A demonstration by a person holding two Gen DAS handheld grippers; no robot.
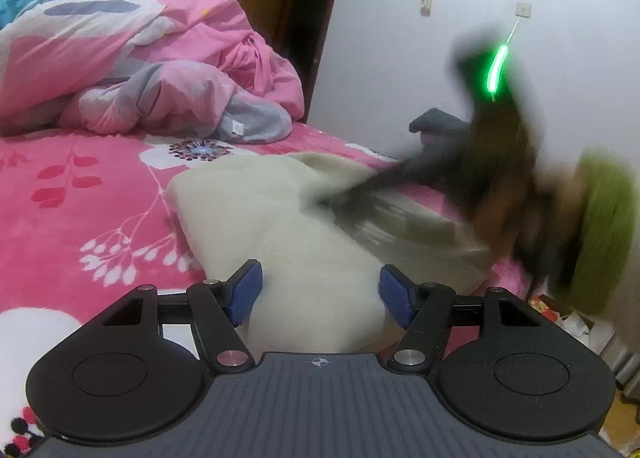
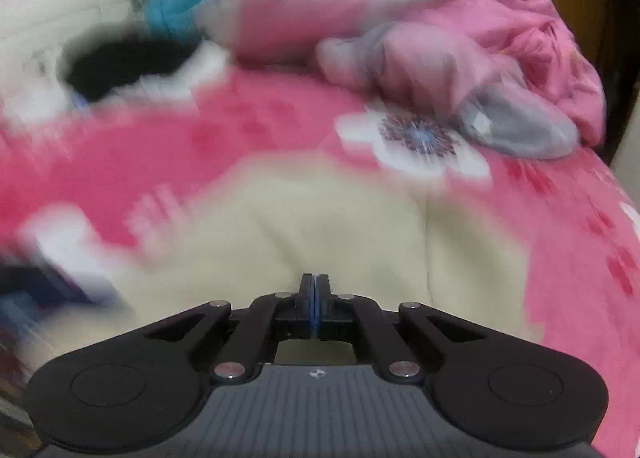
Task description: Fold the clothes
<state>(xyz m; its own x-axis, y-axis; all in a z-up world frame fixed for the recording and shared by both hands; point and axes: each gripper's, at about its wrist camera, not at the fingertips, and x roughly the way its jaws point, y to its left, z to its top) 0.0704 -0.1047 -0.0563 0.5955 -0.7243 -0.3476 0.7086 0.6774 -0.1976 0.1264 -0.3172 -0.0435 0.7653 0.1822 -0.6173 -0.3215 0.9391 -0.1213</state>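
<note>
Left jaws: the left gripper [image 1: 321, 292] has its blue pads [image 1: 246, 290] spread apart, with the cream garment [image 1: 304, 225] showing between them but not pinched.
Right jaws: the right gripper [image 2: 315, 290] is pressed fully together; no cloth shows between its pads, so it holds nothing that I can see.
Garment: the cream garment [image 2: 340, 225] lies on the pink flowered bedspread [image 1: 80, 193], just in front of both grippers, partly rumpled, one edge near the side of the bed.
Right side: from the left wrist view the right gripper [image 1: 360, 193] is a dark blur over the far part of the cloth.
Beyond: a heaped pink quilt [image 1: 168, 57] and a dark folded item [image 1: 436, 123] lie further back.
Risk, empty grab: closed jaws sweeping across may only push and bunch the cloth instead of lifting an edge.
Risk, slide: a hard push could drag the garment off the bed edge.
Risk, thick bite: the left pads may catch several layers, spoiling the fold.
</note>
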